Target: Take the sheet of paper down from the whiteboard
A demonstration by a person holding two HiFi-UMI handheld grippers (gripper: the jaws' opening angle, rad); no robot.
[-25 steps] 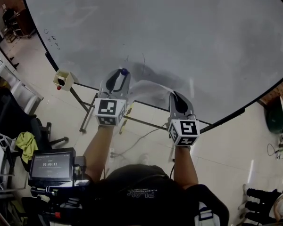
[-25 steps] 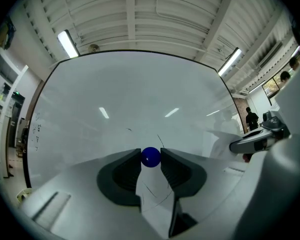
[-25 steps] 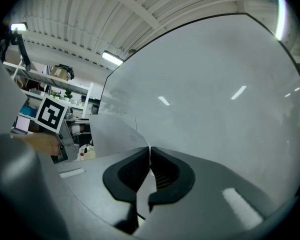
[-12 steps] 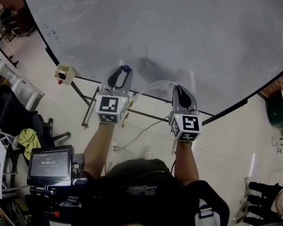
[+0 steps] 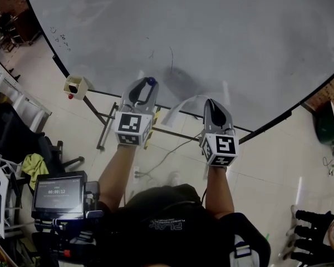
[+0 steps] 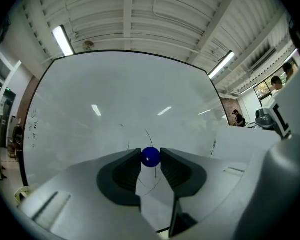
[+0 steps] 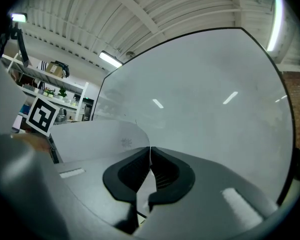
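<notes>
The whiteboard (image 5: 222, 32) fills the upper head view. The white sheet of paper (image 5: 180, 107) curls off the board's lower part, between the two grippers. My right gripper (image 5: 211, 102) is shut on the sheet's right edge; in the right gripper view the paper (image 7: 97, 136) runs left from the closed jaws of the right gripper (image 7: 150, 153). My left gripper (image 5: 147, 84) is shut on a small blue ball magnet (image 5: 151, 82), held at the fingertips just off the board. In the left gripper view the blue magnet (image 6: 150, 157) sits between the pads and the sheet (image 6: 237, 143) shows at right.
A small beige box (image 5: 74, 86) hangs at the board's lower left corner. Stand legs (image 5: 104, 128) and a cable (image 5: 167, 157) lie on the tiled floor below. A timer screen (image 5: 58, 196) and a chair (image 5: 22, 143) are at left, a dark green bin (image 5: 323, 135) at right.
The sheet has curled further away from the board into an arc. Both grippers sit slightly lower against the board, still holding the magnet and the paper.
</notes>
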